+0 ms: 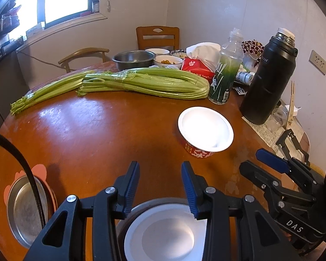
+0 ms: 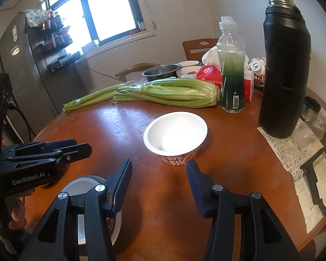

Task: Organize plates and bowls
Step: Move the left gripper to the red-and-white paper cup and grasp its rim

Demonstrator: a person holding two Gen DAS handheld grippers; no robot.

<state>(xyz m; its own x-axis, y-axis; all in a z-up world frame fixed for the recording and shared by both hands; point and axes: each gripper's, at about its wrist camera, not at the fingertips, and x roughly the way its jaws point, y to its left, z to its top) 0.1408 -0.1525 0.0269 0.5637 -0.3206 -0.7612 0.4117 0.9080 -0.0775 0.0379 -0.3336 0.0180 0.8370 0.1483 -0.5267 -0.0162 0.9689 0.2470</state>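
Observation:
A red-and-white paper bowl [image 1: 205, 129] stands empty on the round brown table [image 1: 97, 126]; it also shows in the right wrist view [image 2: 175, 135]. A second white bowl [image 1: 167, 235] sits inside a metal bowl right under my left gripper [image 1: 160, 174], which is open and empty above it; this bowl shows in the right wrist view [image 2: 81, 186]. My right gripper [image 2: 159, 169] is open and empty, just short of the paper bowl. A metal plate [image 1: 26, 211] on a pink plate lies at the left table edge. The right gripper shows in the left wrist view [image 1: 278, 169].
Celery bunches [image 1: 145, 82] lie across the table. Behind stand a steel bowl [image 1: 133, 58], small food bowls [image 1: 167, 62], a tissue pack [image 1: 198, 68], a green bottle [image 1: 225, 74] and a black thermos [image 1: 269, 80]. Papers [image 2: 297, 158] lie at right. A fridge [image 2: 26, 65] stands left.

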